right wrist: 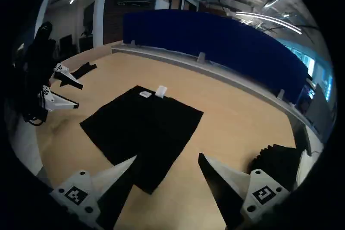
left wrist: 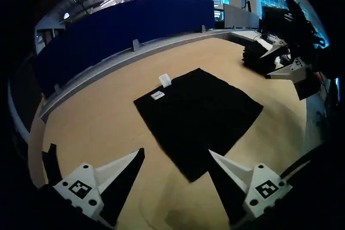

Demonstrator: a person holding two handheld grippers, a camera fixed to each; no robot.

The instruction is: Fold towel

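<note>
Nothing is reading as legible text. The towel point(left wrist: 198, 113) is carrying two white tags point(left wrist: 158, 95), too small to make out. The left gripper point(left wrist: 176, 151) and right gripper point(right wrist: 167, 155) are bearing square coded markers point(left wrist: 81, 188) without letters.

The left gripper point(left wrist: 176, 152) hovers with its two fingers spread wide, holding nothing; the right gripper point(right wrist: 167, 156) is likewise spread and empty; seen from the other's view, each is held aloft, jaws parted.
</note>
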